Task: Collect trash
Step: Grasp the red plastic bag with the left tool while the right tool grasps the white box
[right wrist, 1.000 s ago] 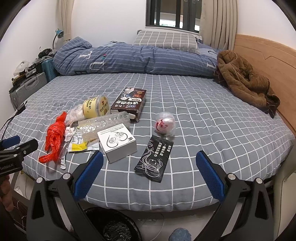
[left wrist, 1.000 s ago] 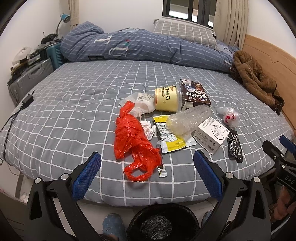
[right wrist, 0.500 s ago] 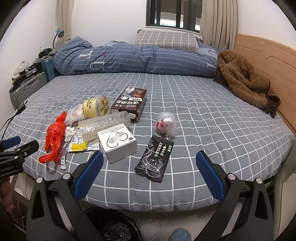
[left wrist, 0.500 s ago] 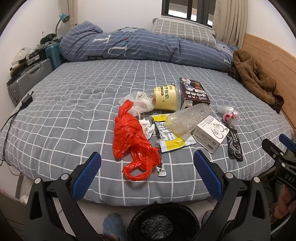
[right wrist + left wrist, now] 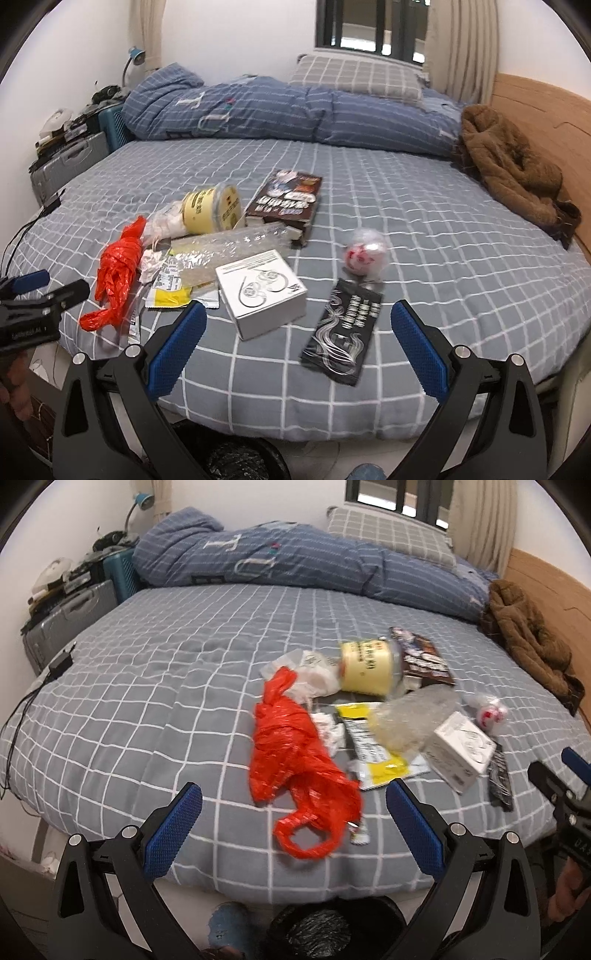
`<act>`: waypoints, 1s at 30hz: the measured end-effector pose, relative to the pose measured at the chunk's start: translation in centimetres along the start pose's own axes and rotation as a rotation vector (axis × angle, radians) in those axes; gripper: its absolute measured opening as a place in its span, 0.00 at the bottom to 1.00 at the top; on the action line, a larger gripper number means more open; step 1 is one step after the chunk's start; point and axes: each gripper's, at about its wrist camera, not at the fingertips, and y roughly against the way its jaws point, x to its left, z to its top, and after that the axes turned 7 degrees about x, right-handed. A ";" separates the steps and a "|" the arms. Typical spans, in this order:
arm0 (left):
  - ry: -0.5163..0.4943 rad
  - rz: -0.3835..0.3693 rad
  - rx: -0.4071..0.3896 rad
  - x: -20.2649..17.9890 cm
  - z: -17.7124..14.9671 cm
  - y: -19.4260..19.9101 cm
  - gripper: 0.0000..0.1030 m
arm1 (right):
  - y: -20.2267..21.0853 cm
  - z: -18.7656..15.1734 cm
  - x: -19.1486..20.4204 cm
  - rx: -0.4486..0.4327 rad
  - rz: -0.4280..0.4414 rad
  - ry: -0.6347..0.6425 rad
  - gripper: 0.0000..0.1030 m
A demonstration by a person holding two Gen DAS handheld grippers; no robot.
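Left gripper (image 5: 293,812) is hanging wide open at the bed (image 5: 147,686) edge, holding nothing; the red plastic bag (image 5: 291,753) is lying just ahead between its fingers. Right gripper (image 5: 299,332) is also gaping wide and empty, with the white box (image 5: 260,291) and black sachet (image 5: 341,332) lying ahead between its fingers. Black-lined bin (image 5: 332,926) is sitting below, by the bed.

Grid-sheet bed (image 5: 424,206), window (image 5: 365,26), wood headboard (image 5: 535,107).

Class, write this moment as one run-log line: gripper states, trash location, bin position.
left gripper: open, empty | right gripper: open, empty | trash: red bag, white box on bed | bin: floor below bed edge
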 end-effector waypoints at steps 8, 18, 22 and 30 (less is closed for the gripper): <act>0.029 0.023 0.049 1.7 2.0 -4.5 0.94 | -5.1 1.0 1.3 0.059 0.034 0.033 0.93; 0.006 0.012 0.085 1.7 3.5 -8.3 0.91 | -9.2 1.1 1.8 0.111 0.041 0.042 0.93; 0.000 -0.006 0.112 1.4 3.5 -9.3 0.84 | -10.6 1.1 2.0 0.129 0.043 0.041 0.93; -0.024 0.020 0.126 1.1 3.0 -10.1 0.56 | -11.6 1.0 2.3 0.152 0.070 0.036 0.78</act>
